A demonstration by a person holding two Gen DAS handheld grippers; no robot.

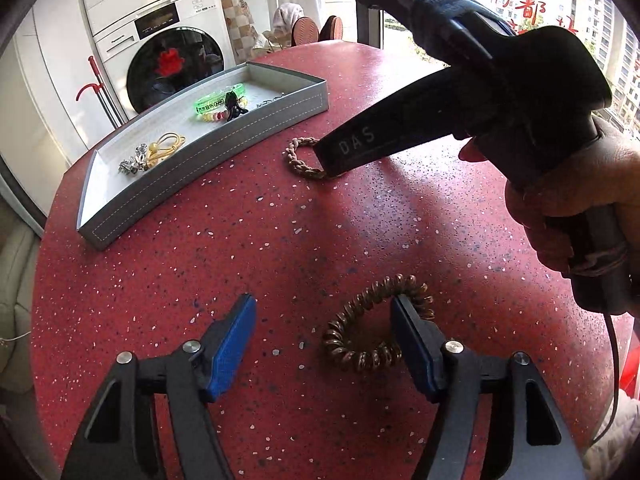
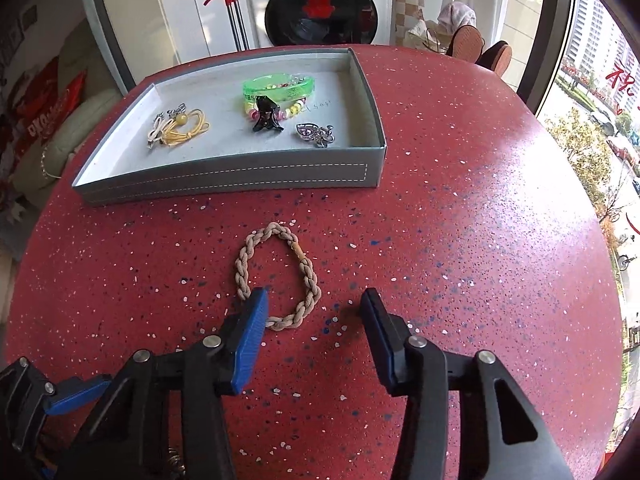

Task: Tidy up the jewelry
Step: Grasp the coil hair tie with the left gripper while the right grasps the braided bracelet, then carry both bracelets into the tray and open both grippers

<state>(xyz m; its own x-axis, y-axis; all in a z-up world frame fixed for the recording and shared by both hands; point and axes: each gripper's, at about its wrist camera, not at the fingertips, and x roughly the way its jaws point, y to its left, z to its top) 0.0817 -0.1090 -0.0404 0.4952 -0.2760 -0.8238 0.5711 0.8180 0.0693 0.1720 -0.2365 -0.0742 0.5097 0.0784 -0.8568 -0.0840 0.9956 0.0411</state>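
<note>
left gripper (image 1: 324,322): nearest in the left wrist view; fingers apart, nothing clamped; one blue pad sits at the inner edge of the coil tie, the other stands well clear on bare table.
coil tie (image 1: 376,320): dark brown spiral hair tie, flat on the table, well apart from the tray and on the near side of it; only its right arc lies by a pad.
right gripper (image 2: 314,304): fingers apart, not gripping; left pad overlaps the near-left rim of the braided tie, right pad off to the side on bare table.
braided tie (image 2: 280,272): beige braided loop, flat on the table, near the tray's front wall but not touching it.
table (image 2: 460,240): red speckled round top, carrying both ties and the tray.
tray (image 2: 224,180): grey open box, beyond both ties; already holds a yellow cord bundle (image 2: 180,126), a green band (image 2: 280,86), a black clip (image 2: 266,118) and small charms (image 2: 316,134).
risk, coil tie: off-centre closing likely pinches one springy strand only; could twist free or snap out on the lift.
risk, braided tie: thin, flat cord; pads may skate over it and shove it toward the tray instead of catching it.
risk, crowding: both tools close together; lifting at once toward the tray could knock one against the other.
</note>
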